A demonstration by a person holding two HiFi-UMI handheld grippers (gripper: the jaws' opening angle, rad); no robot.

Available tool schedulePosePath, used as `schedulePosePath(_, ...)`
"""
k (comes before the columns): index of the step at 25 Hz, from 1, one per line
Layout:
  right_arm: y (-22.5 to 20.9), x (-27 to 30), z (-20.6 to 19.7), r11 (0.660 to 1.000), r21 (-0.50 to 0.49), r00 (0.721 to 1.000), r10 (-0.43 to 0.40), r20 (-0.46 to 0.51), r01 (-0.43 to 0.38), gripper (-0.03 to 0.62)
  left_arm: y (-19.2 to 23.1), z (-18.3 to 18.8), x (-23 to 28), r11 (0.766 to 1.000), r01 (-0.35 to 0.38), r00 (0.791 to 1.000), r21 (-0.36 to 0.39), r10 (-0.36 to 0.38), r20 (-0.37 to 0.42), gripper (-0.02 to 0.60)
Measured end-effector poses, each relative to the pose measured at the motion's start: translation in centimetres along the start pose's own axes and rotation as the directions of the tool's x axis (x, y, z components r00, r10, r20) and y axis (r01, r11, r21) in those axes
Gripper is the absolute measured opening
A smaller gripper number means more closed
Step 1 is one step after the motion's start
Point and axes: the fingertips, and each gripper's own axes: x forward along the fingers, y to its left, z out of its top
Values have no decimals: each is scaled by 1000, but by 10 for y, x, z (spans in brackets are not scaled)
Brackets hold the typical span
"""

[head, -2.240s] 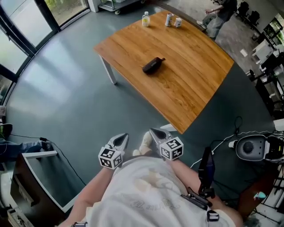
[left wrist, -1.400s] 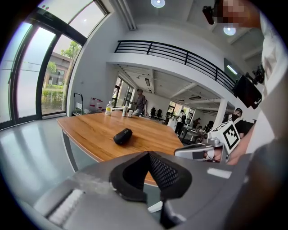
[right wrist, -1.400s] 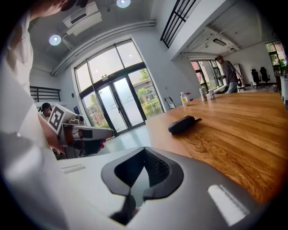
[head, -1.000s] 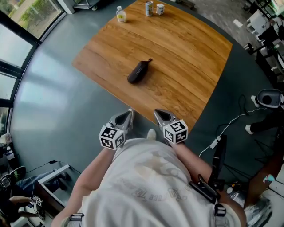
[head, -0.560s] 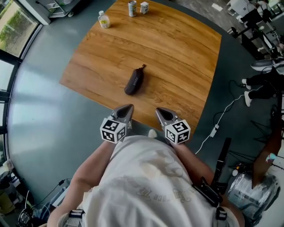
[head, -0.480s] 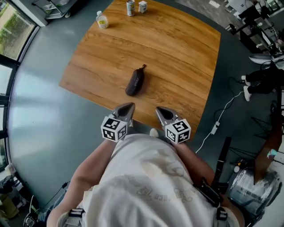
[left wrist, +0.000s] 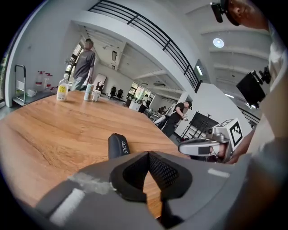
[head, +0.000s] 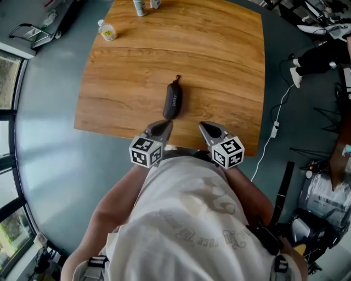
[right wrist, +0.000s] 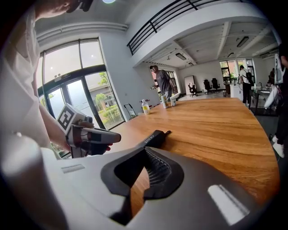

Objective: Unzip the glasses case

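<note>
A black zipped glasses case (head: 173,101) lies lengthwise on the wooden table (head: 219,66), its loop end pointing away from me. It also shows in the left gripper view as a dark case (left wrist: 119,145) with white lettering, and in the right gripper view as the same case (right wrist: 152,138). My left gripper (head: 164,125) hangs shut just over the table's near edge, a short way short of the case and a little left of it. My right gripper (head: 207,129) is shut too, to the case's right at the near edge. Neither touches the case.
A small bottle (head: 107,33) and cans (head: 140,6) stand at the table's far side. Cables (head: 274,131) and equipment (head: 323,203) lie on the floor to the right. Several people stand in the background, one near the table's far end (left wrist: 83,63).
The view has swung round and I have come up to the table: both grippers now reach its near edge, closer to the case. Both stay shut.
</note>
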Motion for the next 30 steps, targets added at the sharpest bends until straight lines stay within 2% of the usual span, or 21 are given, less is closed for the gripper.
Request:
schedulePosePath(4, 6, 0, -4, 999, 23, 1000, -23, -2, 23, 6, 9, -1, 0, 999, 33, 999, -1, -33, -17, 8)
schedulePosePath(12, -11, 9, -4, 999, 41, 1000, -17, -13, 18, 8, 14, 1, 12, 999, 31, 999, -8, -32, -42, 8)
schedulePosePath(22, -31, 16, 1, 998, 48, 999, 46, -22, -45, 8, 32, 4, 20, 996, -88, 988, -13, 86, -130, 8)
schedulePosePath(27, -35, 20, 0, 996, 61, 998, 64, -13, -63, 8, 50, 2, 27, 991, -132, 973, -14, 127, -195, 8)
schedulePosePath(28, -36, 20, 0, 996, 66, 998, 67, -11, -67, 7, 53, 4, 30, 990, -139, 970, -17, 133, -204, 11)
schedulePosePath(30, -39, 19, -3, 995, 78, 998, 67, -8, -66, 7, 57, 9, 38, 990, -137, 965, -33, 126, -228, 58)
